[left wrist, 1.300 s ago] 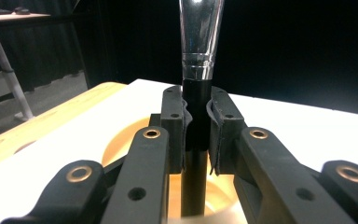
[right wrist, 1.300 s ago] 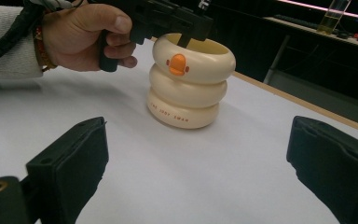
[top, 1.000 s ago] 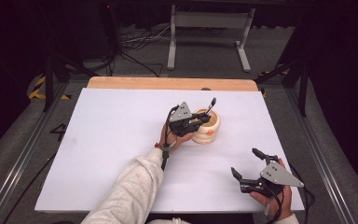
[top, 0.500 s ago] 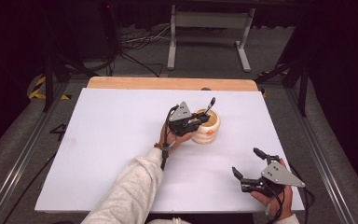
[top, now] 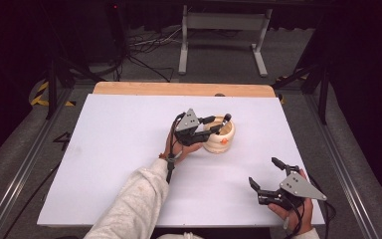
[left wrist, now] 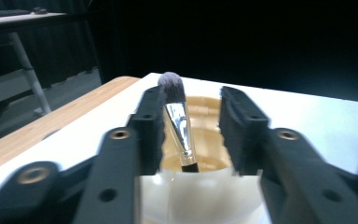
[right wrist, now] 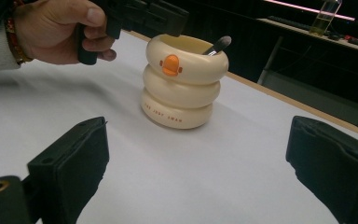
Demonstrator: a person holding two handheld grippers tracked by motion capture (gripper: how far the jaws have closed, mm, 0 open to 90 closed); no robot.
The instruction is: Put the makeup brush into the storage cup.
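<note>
A cream ringed cup (top: 220, 139) with an orange duck bill stands at the table's middle. A make-up brush (top: 227, 118) stands in it, bristles up, leaning on the far rim. My left gripper (top: 213, 124) hovers over the cup's left rim. In the left gripper view the brush (left wrist: 179, 126) rises between the jaws of the left gripper (left wrist: 191, 93), close to the left pad, with a gap to the right pad; the jaws have just been opening. The cup (left wrist: 200, 191) lies below. My right gripper (top: 263, 171) rests open at the front right, facing the cup (right wrist: 182, 88) and brush (right wrist: 219, 45).
The white table top (top: 119, 149) has a wooden strip (top: 179, 89) along its far edge. A metal stand (top: 219, 30) and cables lie on the floor behind. The person's left hand (right wrist: 60, 28) with the left gripper (right wrist: 149, 14) shows in the right gripper view.
The left gripper's jaws have parted and let go of the brush, whose head now sits lower, down in the cup. The right gripper has kept still.
</note>
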